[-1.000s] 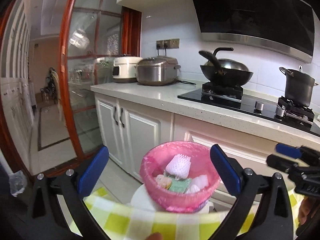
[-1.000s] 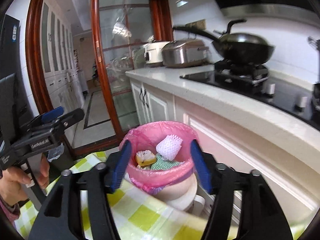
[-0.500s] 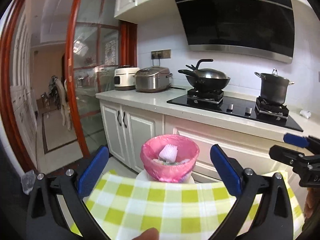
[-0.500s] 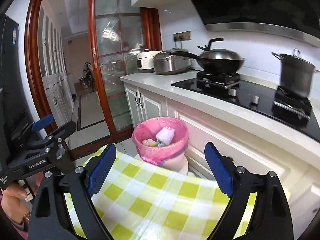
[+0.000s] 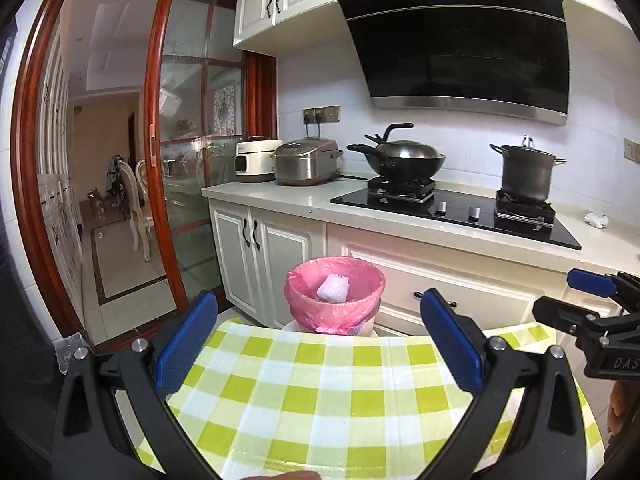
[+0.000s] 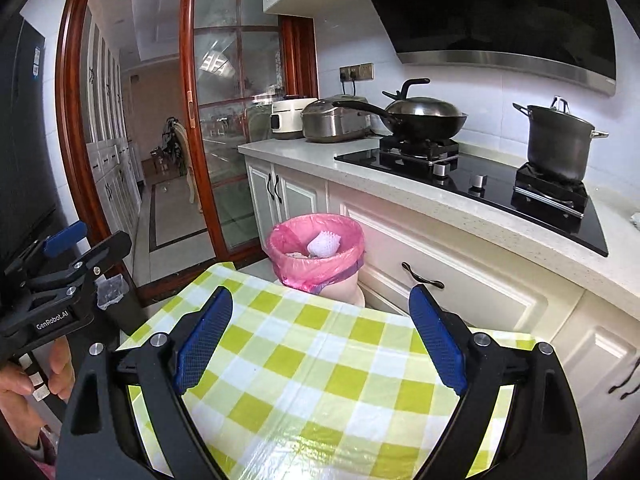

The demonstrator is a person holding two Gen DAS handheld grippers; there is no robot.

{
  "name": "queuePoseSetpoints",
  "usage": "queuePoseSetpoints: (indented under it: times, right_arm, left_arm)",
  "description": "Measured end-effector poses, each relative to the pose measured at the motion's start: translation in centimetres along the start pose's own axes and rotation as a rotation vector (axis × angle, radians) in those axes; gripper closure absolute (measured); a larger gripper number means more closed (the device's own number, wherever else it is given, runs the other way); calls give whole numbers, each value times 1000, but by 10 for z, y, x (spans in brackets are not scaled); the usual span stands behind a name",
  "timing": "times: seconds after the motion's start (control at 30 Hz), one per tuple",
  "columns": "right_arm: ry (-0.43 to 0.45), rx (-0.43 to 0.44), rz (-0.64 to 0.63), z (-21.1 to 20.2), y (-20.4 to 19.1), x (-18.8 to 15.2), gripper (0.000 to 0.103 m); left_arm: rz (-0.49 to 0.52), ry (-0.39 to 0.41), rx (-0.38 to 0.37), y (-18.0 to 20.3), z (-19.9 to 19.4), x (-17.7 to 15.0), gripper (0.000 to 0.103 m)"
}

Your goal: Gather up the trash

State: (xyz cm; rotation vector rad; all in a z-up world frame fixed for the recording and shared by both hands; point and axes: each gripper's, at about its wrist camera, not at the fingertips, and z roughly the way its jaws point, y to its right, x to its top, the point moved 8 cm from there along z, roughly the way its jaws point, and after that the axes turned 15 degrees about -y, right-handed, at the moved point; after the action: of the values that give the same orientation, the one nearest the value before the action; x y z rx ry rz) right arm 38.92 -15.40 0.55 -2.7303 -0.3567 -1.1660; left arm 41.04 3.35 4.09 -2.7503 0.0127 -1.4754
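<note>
At the far left a glass sliding door [image 5: 188, 184] in a red-brown wooden frame stood before a hallway with a pale chair [image 5: 136, 200]. To its right ran a white counter [image 5: 280, 194] carrying a white cooker [image 5: 256, 160] and, just beside it, a steel rice cooker [image 5: 306, 161]. Further right a black hob [image 5: 456, 210] bore a covered wok [image 5: 404, 158] and a lidded pot [image 5: 524, 172], all under a dark extractor hood [image 5: 460, 44]. A crumpled white scrap [image 5: 596, 220] lay on the counter right of the hob.

The left gripper [image 5: 320, 344] hung over a table with a green-and-white checked cloth [image 5: 328, 392], its blue-padded jaws spread wide with nothing between them. The right gripper [image 6: 320, 340] hung over the same cloth, its jaws likewise spread wide and empty. In the right wrist view a hand [image 6: 24, 376] at the left edge gripped the left gripper's handle.

The bin [image 5: 335, 296], lined with a pink bag, stood on the floor beyond the table's far edge, in front of the white cabinets [image 5: 256, 256]. A white foam net [image 5: 333, 288] lay on top of the rubbish inside it, with other scraps beneath too hidden to make out.
</note>
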Motion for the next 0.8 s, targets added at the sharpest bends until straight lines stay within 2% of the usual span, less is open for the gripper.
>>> queuePoseSetpoints:
  times: [0.23,0.8]
  right_arm:
    - [3,5,-2,-14,-5,-12,19]
    - [-12,10,-14,-10,-15,-23,19]
  left_arm:
    - [-25,-2,-7,-1,-12,-9,5]
    - [-32,-18,-8,1,-13,-19,5]
